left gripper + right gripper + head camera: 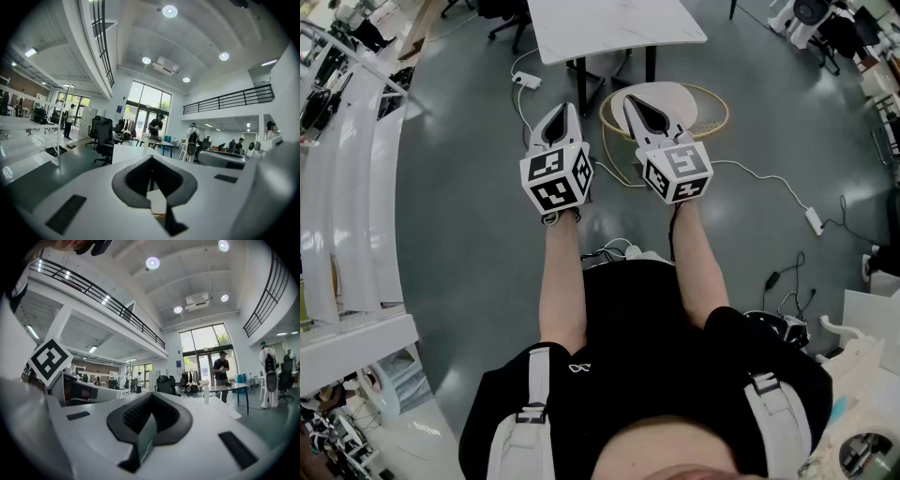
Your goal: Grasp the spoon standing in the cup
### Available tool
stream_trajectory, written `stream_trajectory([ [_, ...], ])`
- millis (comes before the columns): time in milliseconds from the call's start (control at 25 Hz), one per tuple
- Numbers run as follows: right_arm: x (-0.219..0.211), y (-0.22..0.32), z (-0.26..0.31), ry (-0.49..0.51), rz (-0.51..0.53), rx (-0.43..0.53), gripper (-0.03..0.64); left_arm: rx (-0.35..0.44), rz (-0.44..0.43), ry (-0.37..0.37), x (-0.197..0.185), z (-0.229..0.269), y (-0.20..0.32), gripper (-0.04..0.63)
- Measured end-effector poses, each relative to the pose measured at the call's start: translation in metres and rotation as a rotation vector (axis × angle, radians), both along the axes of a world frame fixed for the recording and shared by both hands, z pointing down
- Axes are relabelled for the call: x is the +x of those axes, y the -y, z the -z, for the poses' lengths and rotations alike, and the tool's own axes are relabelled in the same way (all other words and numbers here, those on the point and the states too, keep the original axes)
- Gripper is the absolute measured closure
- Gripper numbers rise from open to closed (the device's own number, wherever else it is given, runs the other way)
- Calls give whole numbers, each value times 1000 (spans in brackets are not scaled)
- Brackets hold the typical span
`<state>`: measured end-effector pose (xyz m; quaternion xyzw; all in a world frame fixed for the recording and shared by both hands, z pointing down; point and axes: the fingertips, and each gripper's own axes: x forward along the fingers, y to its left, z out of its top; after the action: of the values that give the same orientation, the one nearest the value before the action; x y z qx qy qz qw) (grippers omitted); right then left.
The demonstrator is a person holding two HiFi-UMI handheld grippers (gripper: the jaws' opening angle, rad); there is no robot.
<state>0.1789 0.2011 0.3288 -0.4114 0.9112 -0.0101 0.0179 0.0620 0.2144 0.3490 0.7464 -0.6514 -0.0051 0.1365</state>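
No cup or spoon shows in any view. In the head view my left gripper [566, 111] and right gripper [631, 101] are held out side by side at arm's length above the grey floor. Both point away from me, their marker cubes toward me. Each has its jaws together with nothing between them. The left gripper view looks along the shut left gripper [151, 158] at a white table [123, 151] and an office hall. In the right gripper view the right gripper [151, 394] is also shut and empty.
A white table [619, 28] stands just ahead, with a round white seat with a wicker rim [666, 103] under the gripper tips. Cables and a power strip [815, 221] lie on the floor at right. White shelving [356, 187] runs along the left. People stand in the distance.
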Motion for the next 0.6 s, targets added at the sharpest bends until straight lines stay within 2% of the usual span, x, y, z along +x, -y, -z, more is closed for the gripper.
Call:
stream_trajectory([
  [320, -3, 2, 0, 0, 4, -1, 612, -3, 14, -3, -5, -1, -1, 580],
  [440, 2, 11, -5, 26, -56, -35, 611, -1, 20, -5, -9, -1, 1, 580],
  [600, 4, 17, -16, 8, -103, -77, 611, -2, 33, -10, -18, -1, -1, 578],
])
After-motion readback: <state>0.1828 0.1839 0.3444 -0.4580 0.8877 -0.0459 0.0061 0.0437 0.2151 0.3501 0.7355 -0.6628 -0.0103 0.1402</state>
